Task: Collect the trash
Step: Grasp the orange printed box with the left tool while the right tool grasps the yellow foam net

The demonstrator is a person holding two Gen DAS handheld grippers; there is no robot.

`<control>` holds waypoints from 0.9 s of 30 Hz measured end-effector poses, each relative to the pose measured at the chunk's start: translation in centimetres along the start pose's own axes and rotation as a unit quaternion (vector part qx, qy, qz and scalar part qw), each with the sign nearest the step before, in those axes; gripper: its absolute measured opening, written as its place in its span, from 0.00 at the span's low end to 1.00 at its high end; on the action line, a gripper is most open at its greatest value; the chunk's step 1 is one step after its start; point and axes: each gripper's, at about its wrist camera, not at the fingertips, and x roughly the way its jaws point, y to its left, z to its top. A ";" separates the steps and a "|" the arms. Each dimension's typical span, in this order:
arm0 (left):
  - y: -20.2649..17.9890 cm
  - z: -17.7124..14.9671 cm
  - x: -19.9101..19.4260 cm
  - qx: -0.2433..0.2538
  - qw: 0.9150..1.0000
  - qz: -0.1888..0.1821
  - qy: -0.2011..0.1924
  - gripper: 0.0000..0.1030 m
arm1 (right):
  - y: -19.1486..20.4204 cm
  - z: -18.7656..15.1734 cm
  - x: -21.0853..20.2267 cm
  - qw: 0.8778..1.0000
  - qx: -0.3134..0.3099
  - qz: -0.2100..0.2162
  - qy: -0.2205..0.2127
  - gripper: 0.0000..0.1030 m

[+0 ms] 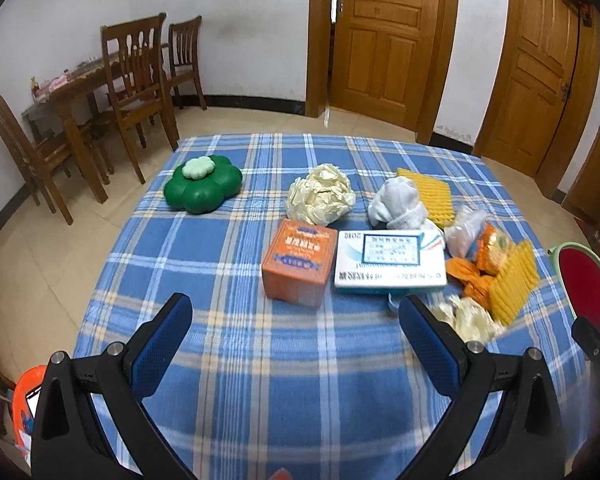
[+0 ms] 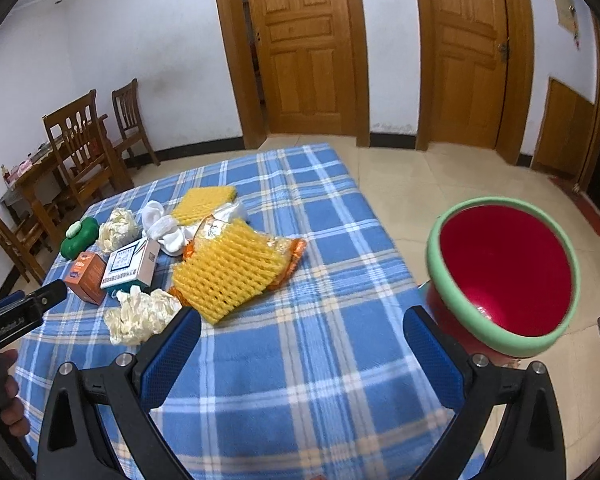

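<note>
Ahead of the left gripper (image 1: 296, 316) two boxes (image 1: 300, 262) sit side by side on the table (image 1: 260, 380), crumpled paper (image 1: 320, 194) behind them, a bin (image 2: 504, 272) off the right gripper's (image 2: 300, 332) right.

Woolly plaid cloth (image 1: 260, 380) — glossy green plastic case (image 1: 202, 190).

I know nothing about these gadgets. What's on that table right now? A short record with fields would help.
Surface: blue plaid cloth
Boxes: orange box touching white box
Crumpled paper: one wad behind the boxes, one nearer
Yellow foam nets: two
Bin: red bowl-shaped bin with a green rim, beside the table
Left gripper: fingers apart, empty
Right gripper: fingers apart, empty
</note>
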 end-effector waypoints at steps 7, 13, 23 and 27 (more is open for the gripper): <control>0.5 1.7 3.5 0.008 1.000 0.004 0.026 0.99 | 1.0 2.0 3.1 1.000 0.003 0.012 0.026 1.00; 1.2 2.4 5.6 0.009 0.999 0.006 0.039 0.99 | 2.2 2.5 5.1 0.999 0.007 0.018 0.045 1.00; 1.8 2.7 7.6 0.018 0.999 -0.019 0.048 0.99 | 3.5 2.8 8.0 0.997 0.020 0.007 0.072 1.00; 2.2 2.5 8.3 0.013 0.997 -0.049 0.054 0.93 | 3.8 3.0 8.8 0.997 0.025 0.000 0.072 1.00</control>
